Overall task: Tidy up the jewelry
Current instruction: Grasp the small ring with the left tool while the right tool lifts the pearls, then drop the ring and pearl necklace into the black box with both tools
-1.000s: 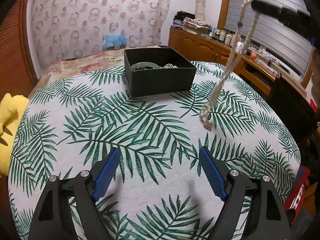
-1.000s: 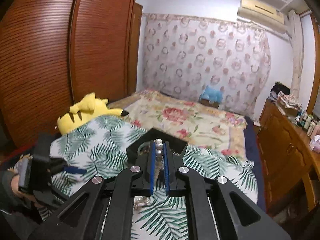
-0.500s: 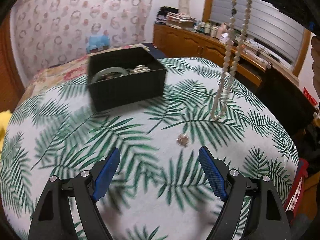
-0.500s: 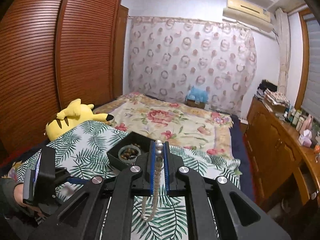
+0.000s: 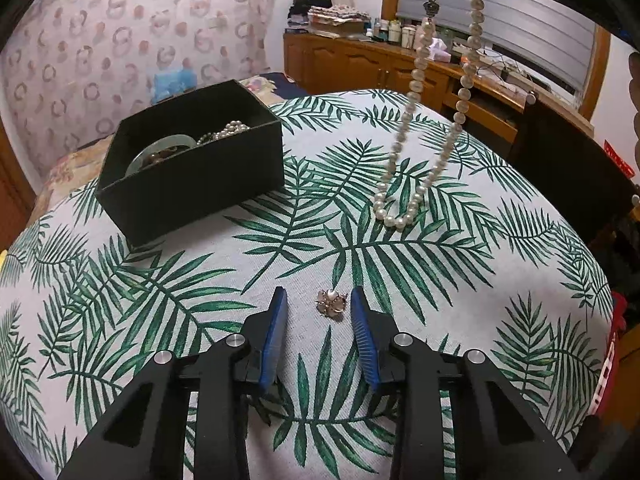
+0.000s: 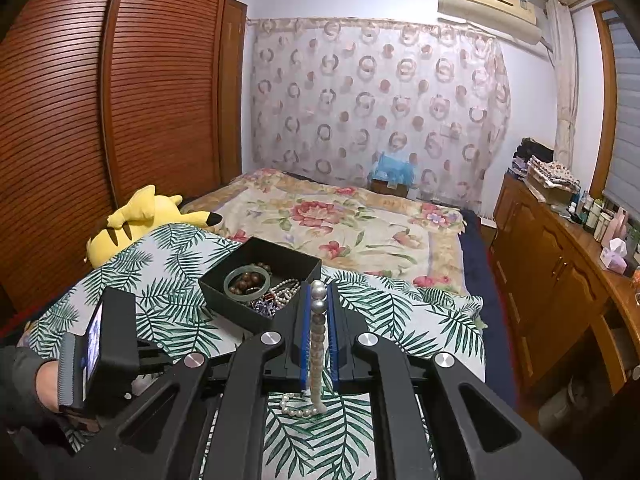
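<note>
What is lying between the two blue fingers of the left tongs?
In the left wrist view, a small flower-shaped brooch lies on the palm-leaf tablecloth between the open fingers of the left tongs, nearer the right finger; neither touches it.

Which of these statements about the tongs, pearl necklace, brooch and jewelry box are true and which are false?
1. The right tongs are shut on the pearl necklace. True.
2. The necklace hangs clear of the palm-leaf cloth. False: its lower loop rests on the cloth.
3. The small flower brooch lies between the open left tongs. True.
4. The black jewelry box is empty. False: it holds a green bangle, brown beads and pearl strands.
</note>
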Available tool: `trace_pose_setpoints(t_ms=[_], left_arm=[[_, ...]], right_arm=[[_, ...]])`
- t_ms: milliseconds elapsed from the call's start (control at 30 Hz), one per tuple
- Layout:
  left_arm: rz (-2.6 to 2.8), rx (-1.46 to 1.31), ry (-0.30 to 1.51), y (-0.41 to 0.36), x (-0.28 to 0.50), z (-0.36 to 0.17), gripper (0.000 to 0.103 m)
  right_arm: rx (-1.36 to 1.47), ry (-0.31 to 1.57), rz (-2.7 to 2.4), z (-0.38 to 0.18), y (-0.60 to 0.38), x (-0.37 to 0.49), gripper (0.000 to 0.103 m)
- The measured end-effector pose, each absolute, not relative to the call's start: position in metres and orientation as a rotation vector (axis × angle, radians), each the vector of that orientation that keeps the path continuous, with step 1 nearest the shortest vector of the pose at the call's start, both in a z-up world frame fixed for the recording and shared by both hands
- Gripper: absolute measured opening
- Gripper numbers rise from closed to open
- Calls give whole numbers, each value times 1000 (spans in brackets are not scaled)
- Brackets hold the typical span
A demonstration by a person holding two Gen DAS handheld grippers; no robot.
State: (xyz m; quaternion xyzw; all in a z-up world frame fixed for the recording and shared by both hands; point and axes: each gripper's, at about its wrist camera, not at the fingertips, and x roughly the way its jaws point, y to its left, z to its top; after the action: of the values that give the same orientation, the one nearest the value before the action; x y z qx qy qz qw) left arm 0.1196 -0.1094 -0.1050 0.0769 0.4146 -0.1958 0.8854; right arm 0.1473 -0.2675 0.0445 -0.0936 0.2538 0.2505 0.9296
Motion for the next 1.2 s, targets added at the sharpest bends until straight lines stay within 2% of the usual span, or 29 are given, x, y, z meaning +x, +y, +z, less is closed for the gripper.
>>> trace_pose_setpoints(t_ms=[100, 400, 833, 1200], left_arm=[[-412, 156, 860, -107, 120, -105, 13], [-401, 135, 819, -97, 117, -91, 13], [-301, 118, 724, -61, 141, -43, 13], [-230, 108, 700, -44, 173, -33, 13]], right_arm=[[-193, 519, 514, 44, -267, 147, 9], [-203, 501, 524, 49, -255, 147, 9], [-217, 418, 544, 100, -218, 168, 9], [-182, 387, 544, 132, -186, 210, 9]])
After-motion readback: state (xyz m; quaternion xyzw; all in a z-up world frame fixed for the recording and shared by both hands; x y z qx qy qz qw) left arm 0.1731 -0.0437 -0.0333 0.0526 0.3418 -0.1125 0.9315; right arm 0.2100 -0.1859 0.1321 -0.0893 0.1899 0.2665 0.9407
